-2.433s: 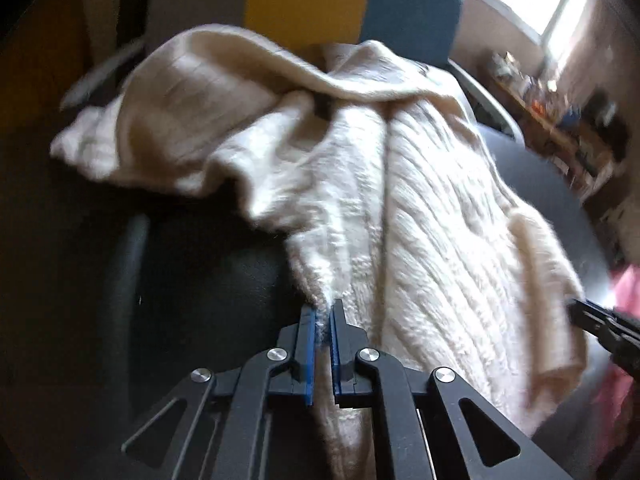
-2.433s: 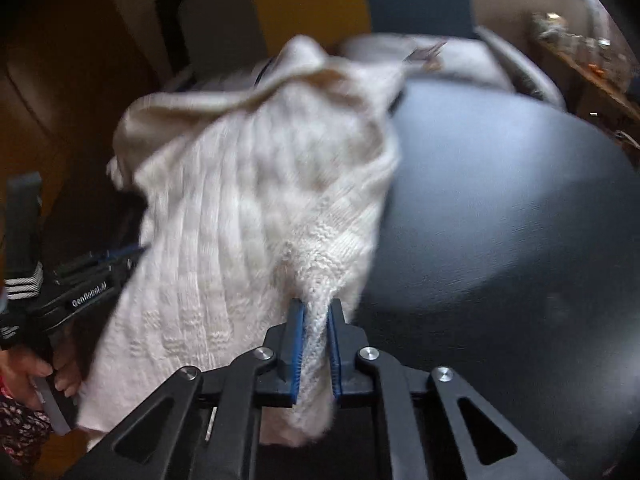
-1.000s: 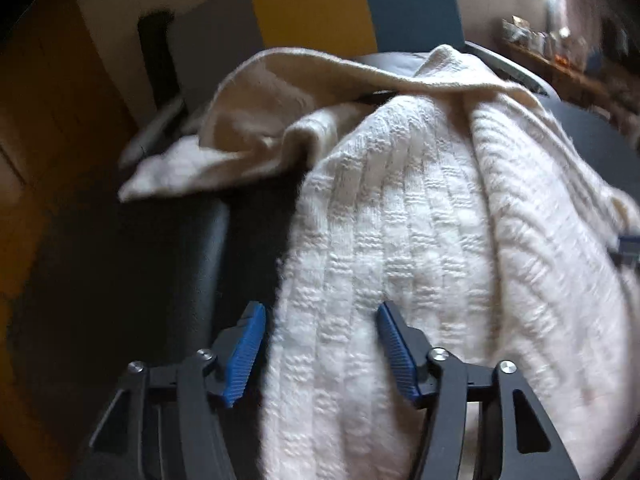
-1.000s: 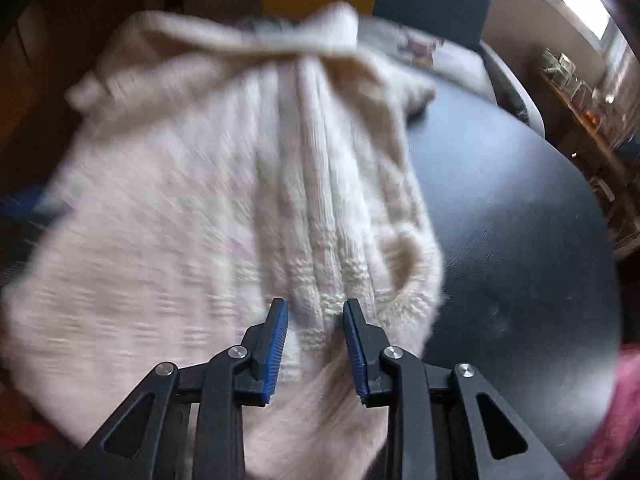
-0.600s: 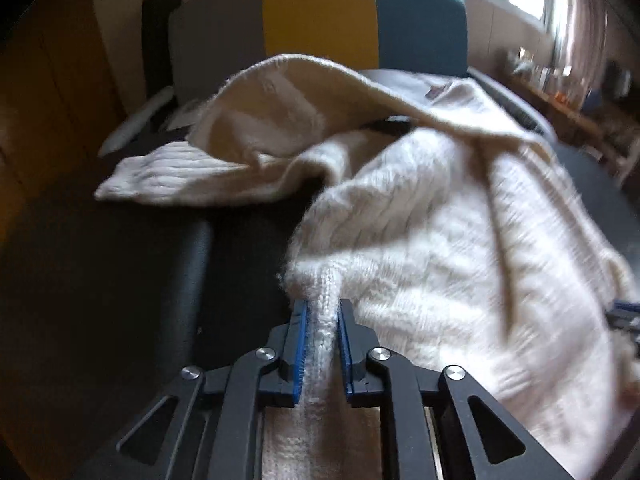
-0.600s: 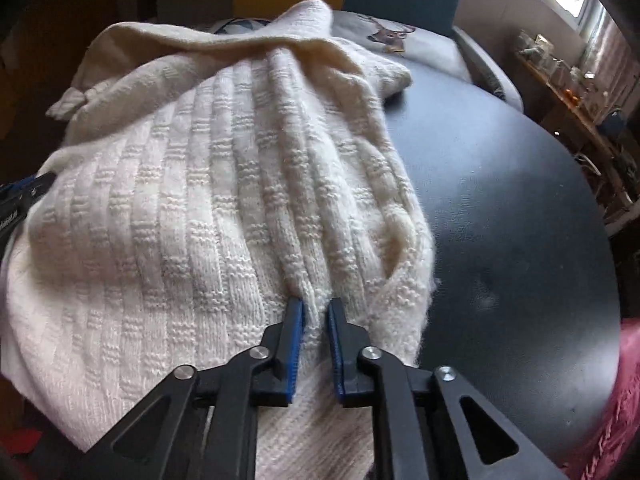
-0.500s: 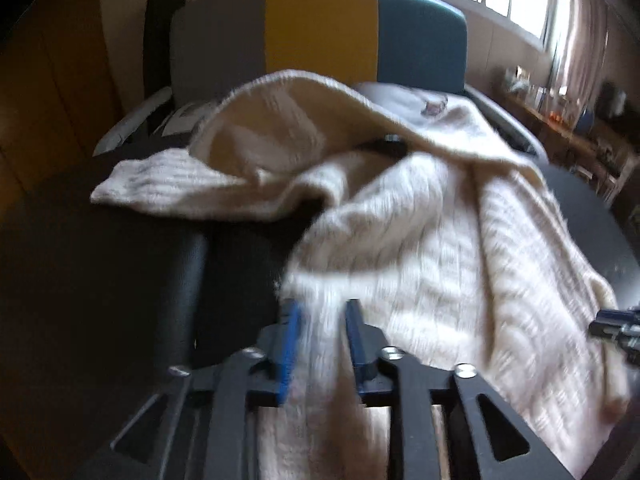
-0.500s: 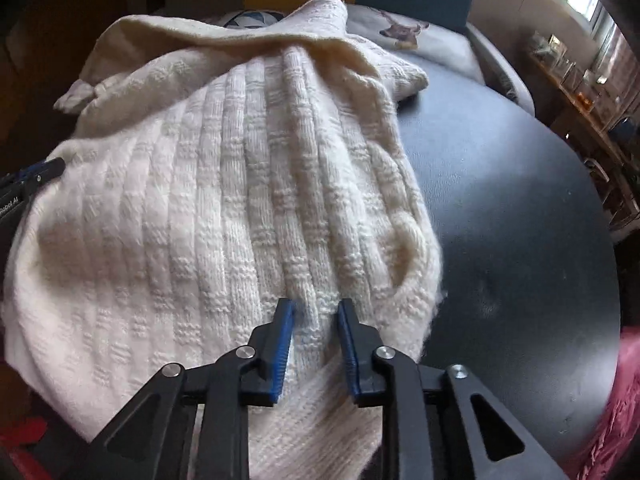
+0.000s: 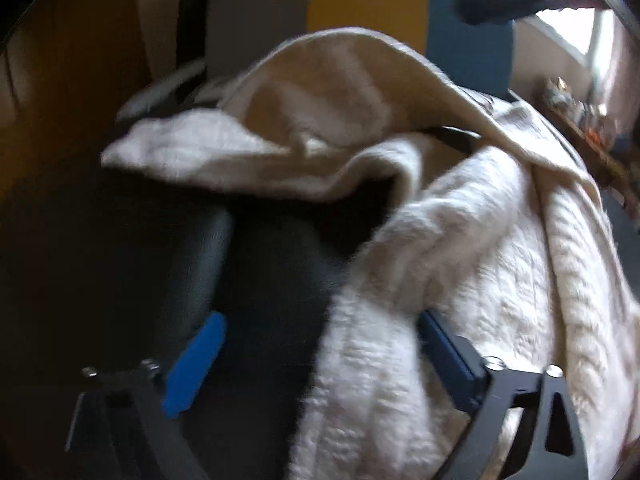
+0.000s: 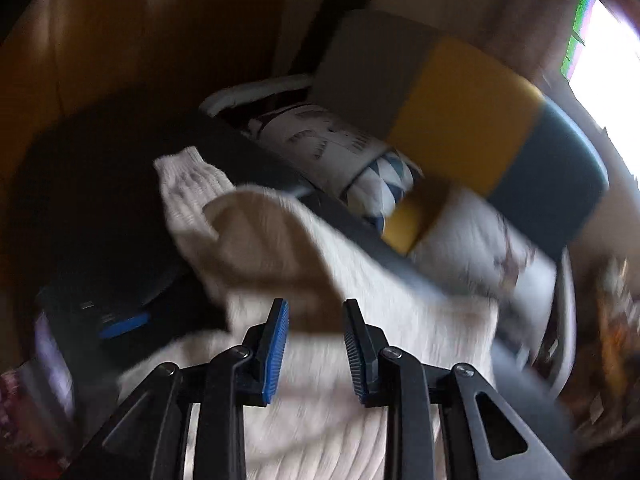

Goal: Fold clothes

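Cream knit sweater (image 9: 460,264) lies rumpled on the black worktop (image 9: 120,264); with both left tongs (image 9: 320,364) and right tongs (image 10: 316,344) spread empty, pinch a hem corner each.

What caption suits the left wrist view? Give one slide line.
Open left tool straddling the cream knit sweater's edge on a black table.

The left tool (image 9: 316,364) has its two blue-padded fingers (image 9: 192,368) spread wide, one far out on each side, gripping nothing. The right tool (image 10: 316,344) holds its blue-padded fingers (image 10: 276,344) parted too, though less widely, with a clear gap between the pads. In the right wrist view the left tool shows low at the left, blurred.
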